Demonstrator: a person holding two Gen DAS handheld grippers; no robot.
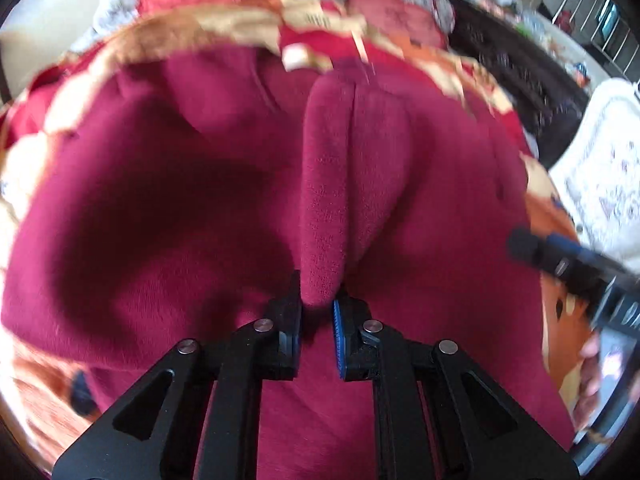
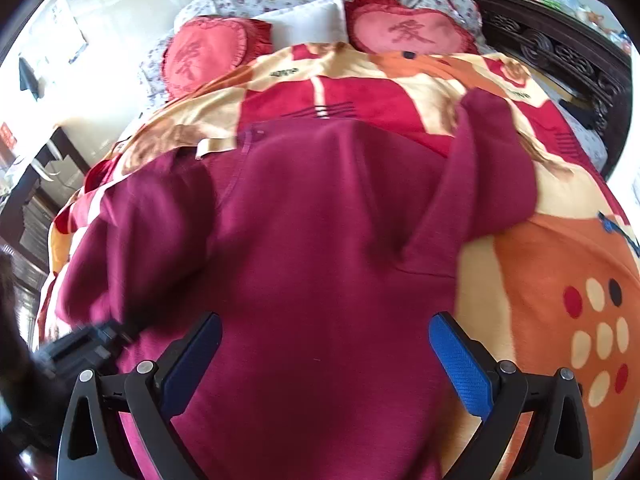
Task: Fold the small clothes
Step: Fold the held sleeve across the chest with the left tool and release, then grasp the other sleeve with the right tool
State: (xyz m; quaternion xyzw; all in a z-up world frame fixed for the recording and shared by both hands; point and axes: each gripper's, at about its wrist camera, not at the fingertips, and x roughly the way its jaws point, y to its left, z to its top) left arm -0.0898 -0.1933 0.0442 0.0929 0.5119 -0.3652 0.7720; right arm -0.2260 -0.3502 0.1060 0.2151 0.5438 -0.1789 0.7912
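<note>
Black linkage arms of the left gripper point(image 1: 318, 312) fill the bottom of the left wrist view, its jaws nearly shut on a rounded fold of a maroon garment point(image 1: 224, 208). That fold, a thick napped fleece, rises away from the jaws as a tall ridge with a seam along it. Around the ridge the same cloth spreads out, with a deep shadowed hollow to its left. In the right wrist view the right gripper point(image 2: 325, 360) holds its blue ribbed pads wide apart above the garment's smooth body, gripping nothing; one sleeve lies beyond them to the right. Under the garment lies a plush blanket point(image 2: 560, 280) in orange, cream and red with oval spots. Beyond the garment, two red heart-shaped cushions point(image 2: 408, 32) lean on floral bedding, beside a dark carved wooden bed frame point(image 2: 560, 52).
</note>
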